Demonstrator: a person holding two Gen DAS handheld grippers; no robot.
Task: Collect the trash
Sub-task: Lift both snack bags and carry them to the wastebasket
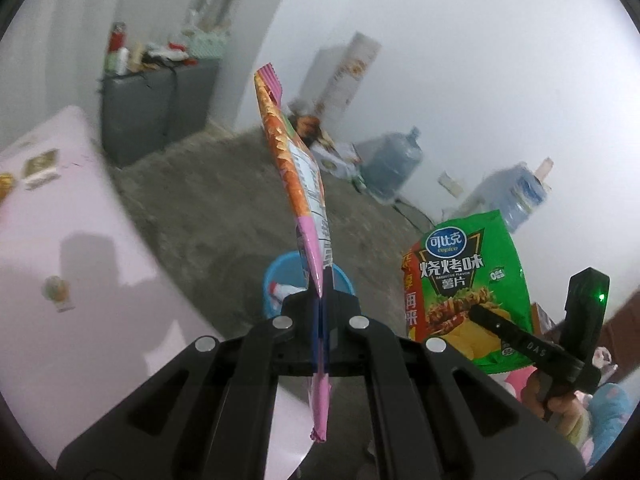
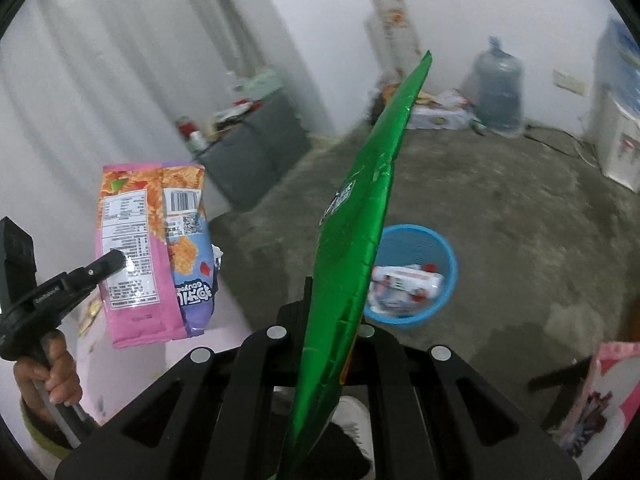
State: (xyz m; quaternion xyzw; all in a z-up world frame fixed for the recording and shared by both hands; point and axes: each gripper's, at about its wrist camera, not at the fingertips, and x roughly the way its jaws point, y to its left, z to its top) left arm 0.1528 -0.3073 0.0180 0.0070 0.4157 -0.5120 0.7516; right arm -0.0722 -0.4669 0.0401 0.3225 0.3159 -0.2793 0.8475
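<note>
Left gripper [image 1: 320,312] jaws clamp flat pink-orange snack bag [image 1: 298,176]; right gripper [image 2: 326,320] jaws clamp green foil chip bag [image 2: 360,216]. Round blue plastic wastebasket [image 2: 448,256] holds one wrapper; both bags undropped.

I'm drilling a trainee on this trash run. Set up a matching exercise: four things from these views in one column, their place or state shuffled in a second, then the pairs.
Things:
1. pink bag
2. green bag
3. blue basket
4. water jug

Places or states:
A. on the floor, trash already inside
B. clamped in the left gripper
C. by the far wall
D. clamped in the right gripper

Pairs: 1-B, 2-D, 3-A, 4-C
</note>
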